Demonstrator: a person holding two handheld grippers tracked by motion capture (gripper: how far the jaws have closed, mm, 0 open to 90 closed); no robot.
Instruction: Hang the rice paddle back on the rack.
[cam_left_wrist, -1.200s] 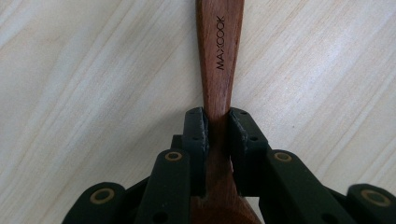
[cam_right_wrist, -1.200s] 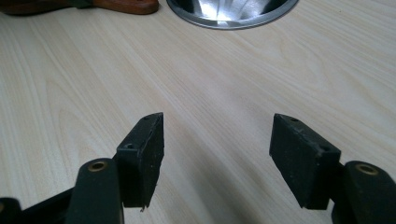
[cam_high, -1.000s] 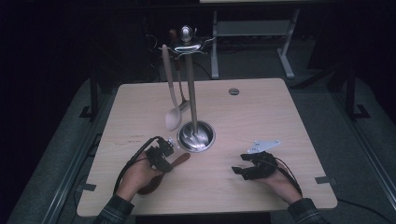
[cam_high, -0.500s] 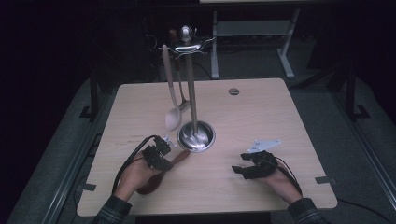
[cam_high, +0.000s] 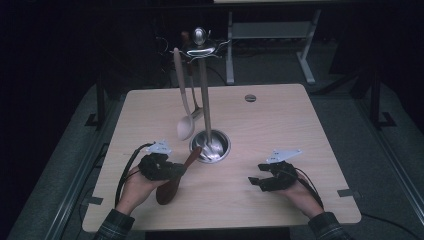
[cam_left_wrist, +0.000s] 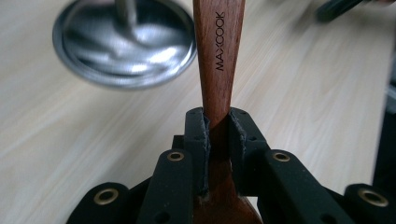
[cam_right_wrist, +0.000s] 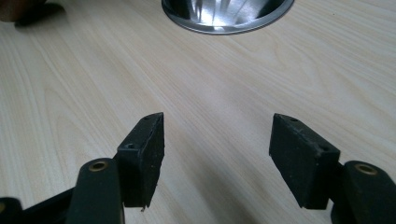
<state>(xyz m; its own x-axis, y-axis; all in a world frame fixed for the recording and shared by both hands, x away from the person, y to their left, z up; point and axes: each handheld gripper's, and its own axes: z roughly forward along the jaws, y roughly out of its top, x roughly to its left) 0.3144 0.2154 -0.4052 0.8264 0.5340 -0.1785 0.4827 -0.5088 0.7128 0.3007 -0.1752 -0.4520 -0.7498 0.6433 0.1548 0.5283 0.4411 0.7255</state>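
Nearest, in the left gripper view, the left tongs (cam_left_wrist: 217, 135) are seen pinched on the narrow neck of a dark wooden spoon (cam_left_wrist: 215, 56). The spoon's bowl is cut off at the bottom edge behind the jaws, and its handle tip is cut off at the top. "MAXCOOK" is read along the handle, lengthwise.

In the high view the left tongs (cam_high: 172, 169) are held over the near left of the surface (cam_high: 280, 125), the spoon (cam_high: 175, 180) slanting from its bowl near the hand up toward the stand's base. Whether the handle tip touches the base cannot be told.

The right tongs (cam_right_wrist: 217, 156) are spread, with bare wood grain between the pads; in the high view they (cam_high: 257, 181) are held low over the near right, well apart from the spoon.

Farther off, a steel utensil stand (cam_high: 210, 145) is set mid-surface; its round base is cut off at the top of the right gripper view. A pale spoon (cam_high: 184, 107) is hung from its top ring (cam_high: 200, 47). A second, darker utensil behind the post is largely hidden. A round grommet (cam_high: 250, 98) is noted at the far edge. Beyond, a white desk frame (cam_high: 270, 35) is barely made out in the dark.
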